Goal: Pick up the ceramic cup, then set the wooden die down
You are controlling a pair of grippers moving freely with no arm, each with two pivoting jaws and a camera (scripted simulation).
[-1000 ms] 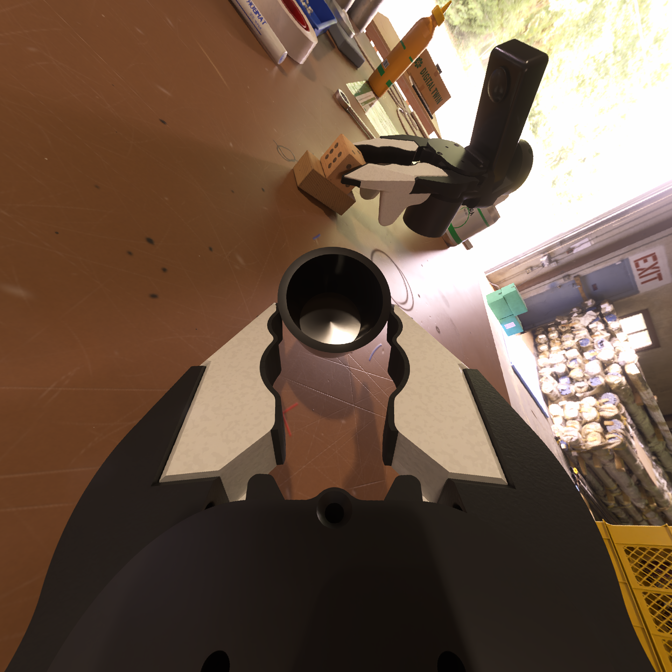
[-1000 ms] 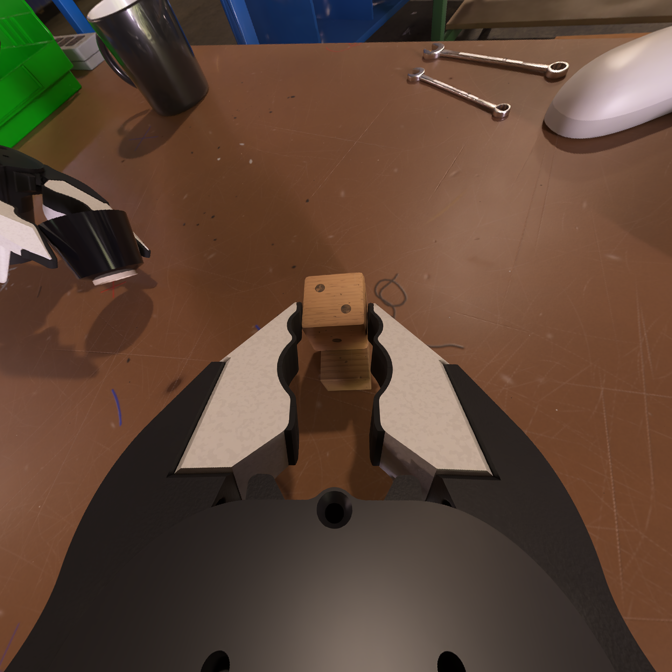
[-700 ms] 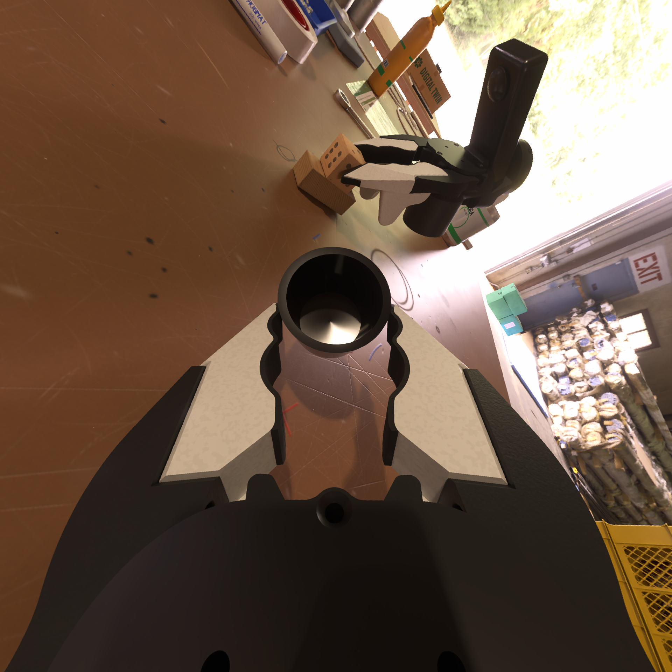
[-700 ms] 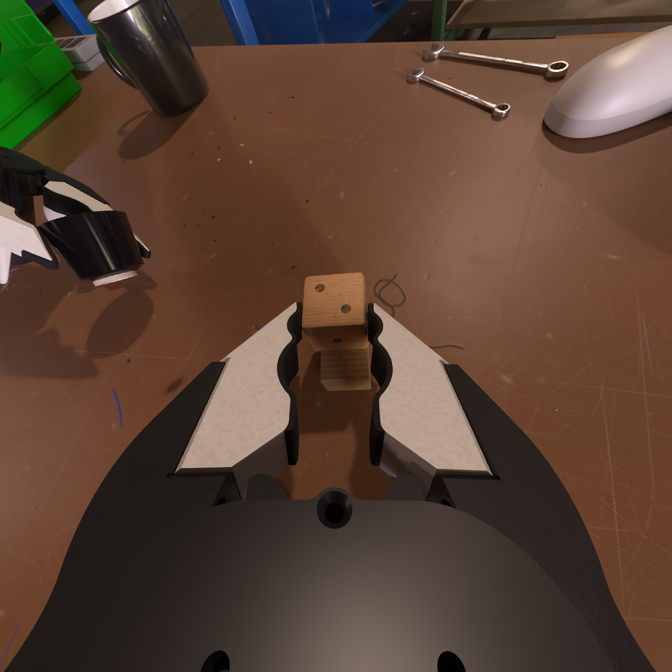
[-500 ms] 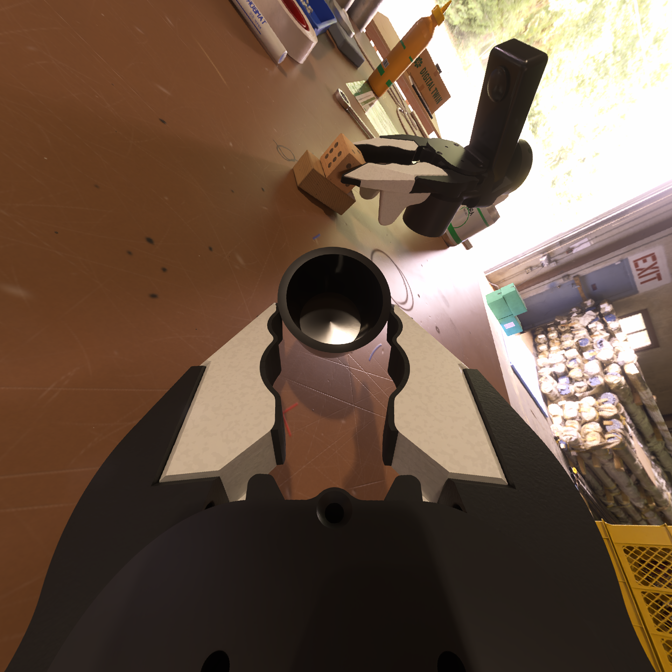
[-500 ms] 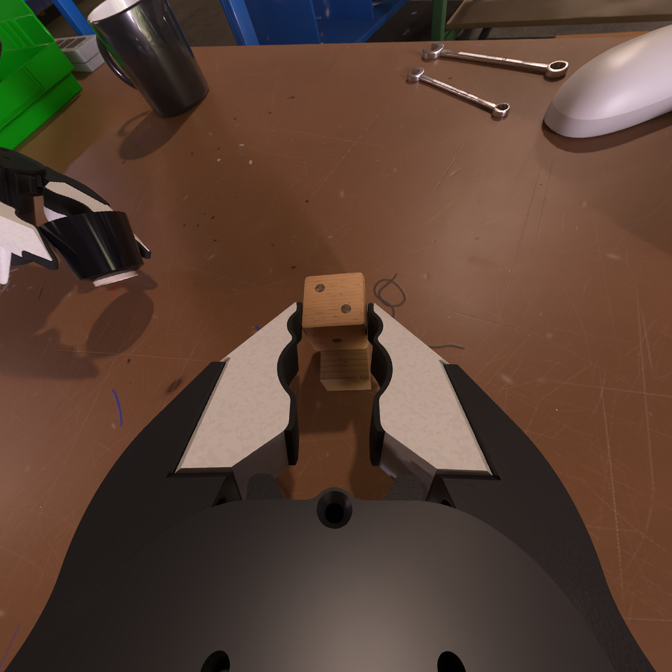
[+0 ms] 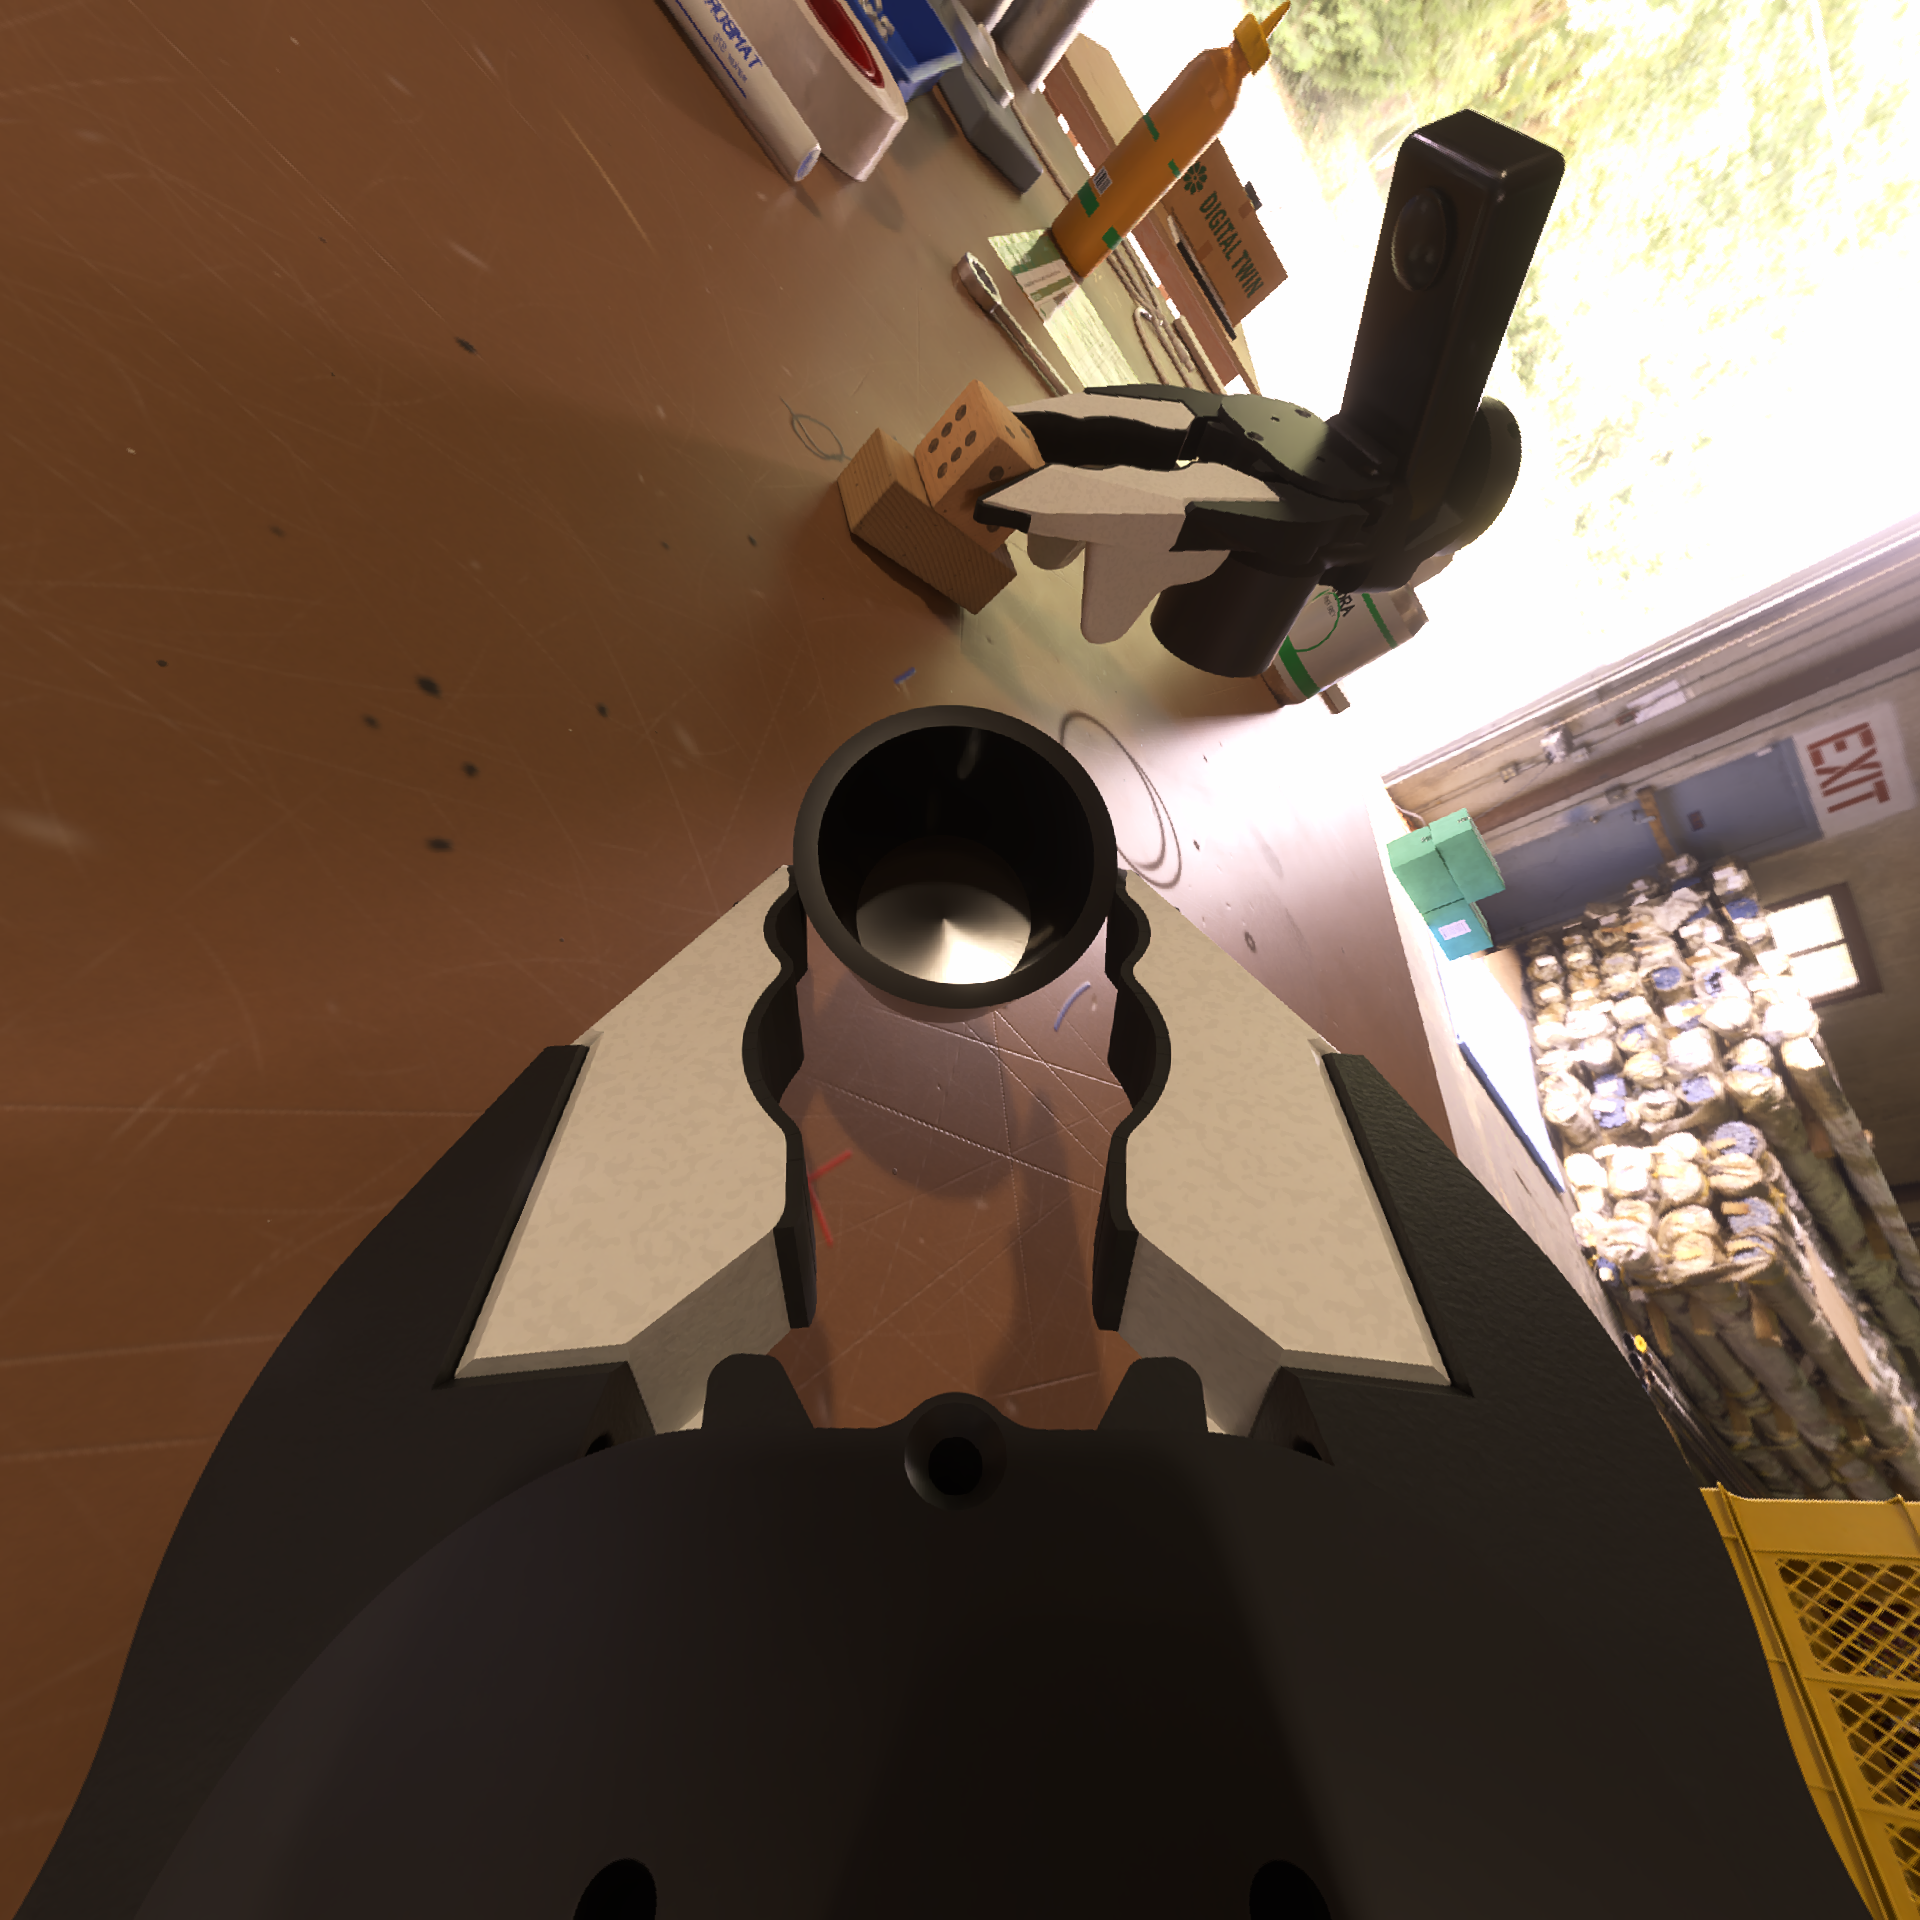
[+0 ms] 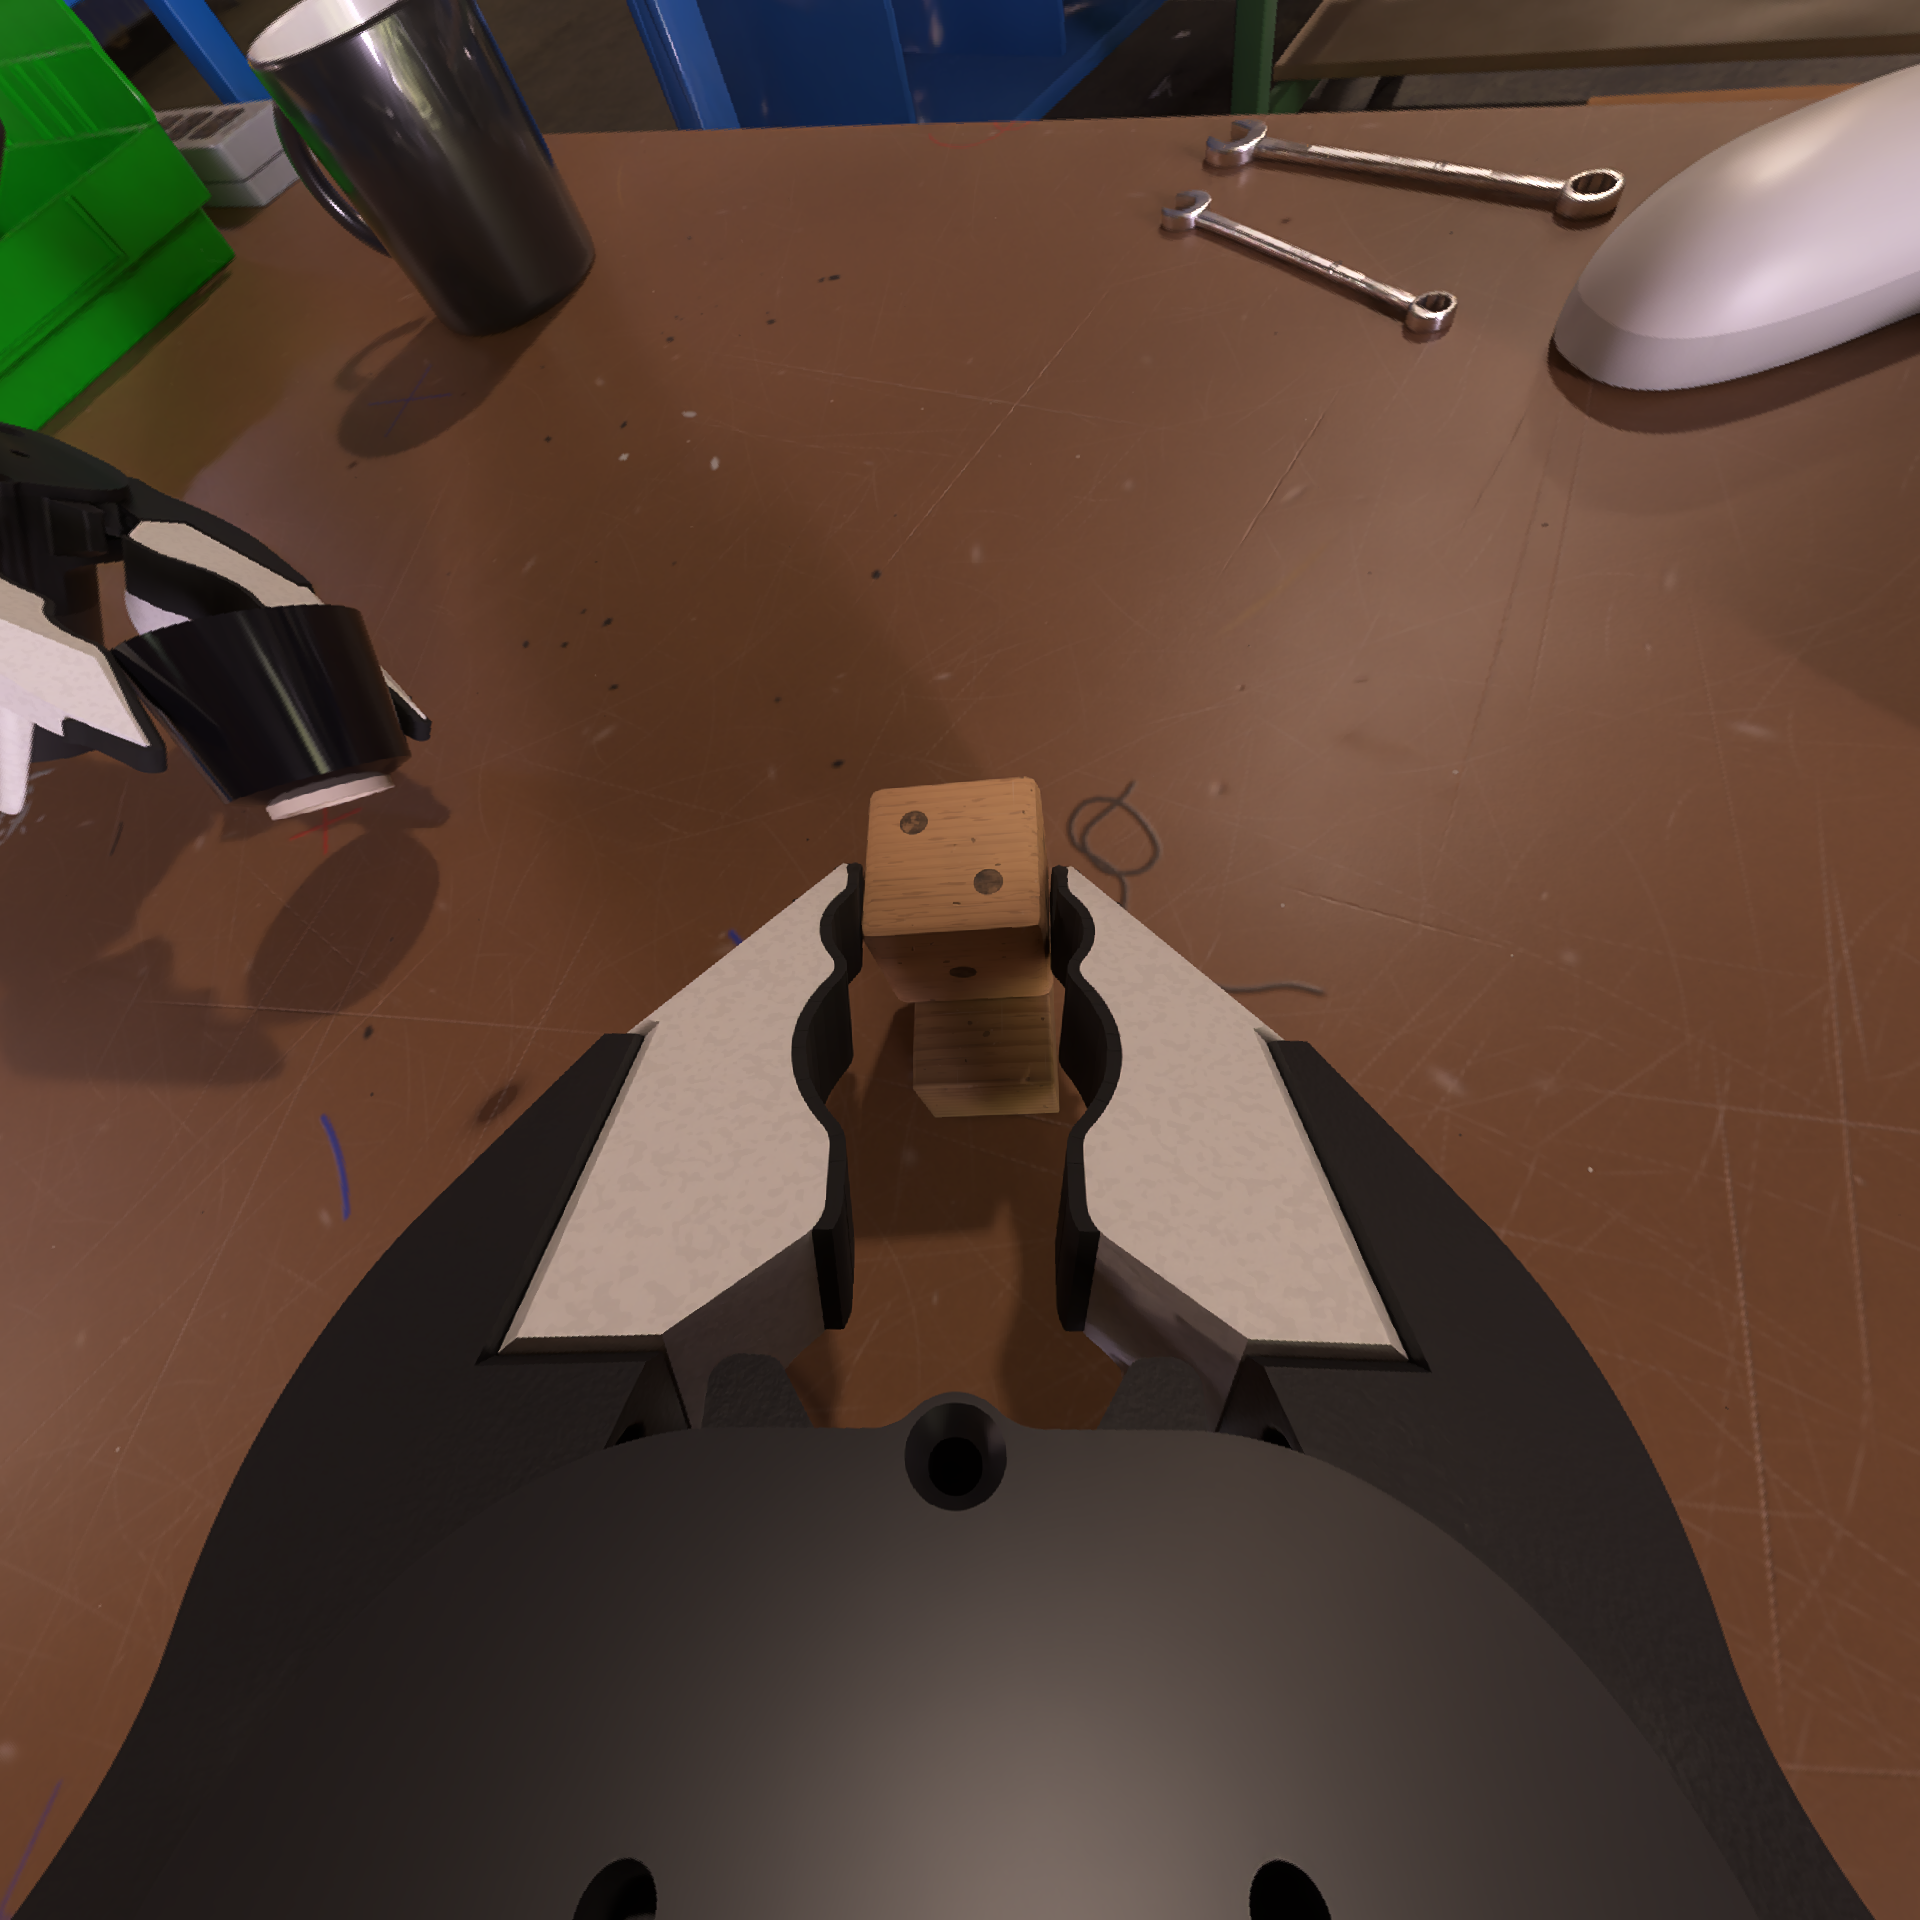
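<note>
Left wrist view: the left hand-held gripper [image 7: 954,904] is closed on a black cup [image 7: 954,862], its 2 pale fingers [image 7: 665,1132] pressing the cup's sides near their tips. The cup's open mouth faces the camera, showing a shiny inside bottom. It is held clear of the brown counter [image 7: 312,623], and its shadow lies on the surface beneath. Farther off, the right hand-held gripper [image 7: 1013,483] grips a wooden die [image 7: 971,457], which sits touching a plain wooden block [image 7: 914,525]. Past them lie an orange bottle [image 7: 1153,156], a roll of tape [image 7: 842,94] and a cardboard box [image 7: 1216,239]. A yellow crate [image 7: 1839,1683] shows at the lower right edge.

Right wrist view: the right hand-held gripper [image 8: 956,914] is closed on the die [image 8: 954,857], fingertips against its 2 side faces; the top face shows 2 dots. The block [image 8: 982,1055] lies directly below the die, between the fingers; whether the die rests on it cannot be told. At left the left hand-held gripper [image 8: 275,681] holds the cup [image 8: 270,707] tilted, base toward the counter [image 8: 1351,727], above its shadow. A metal mug [image 8: 436,156] stands at the far left beside a green bin [image 8: 83,239]; 2 wrenches [image 8: 1309,255] and a smooth grey shell [image 8: 1756,249] lie at the far right.
</note>
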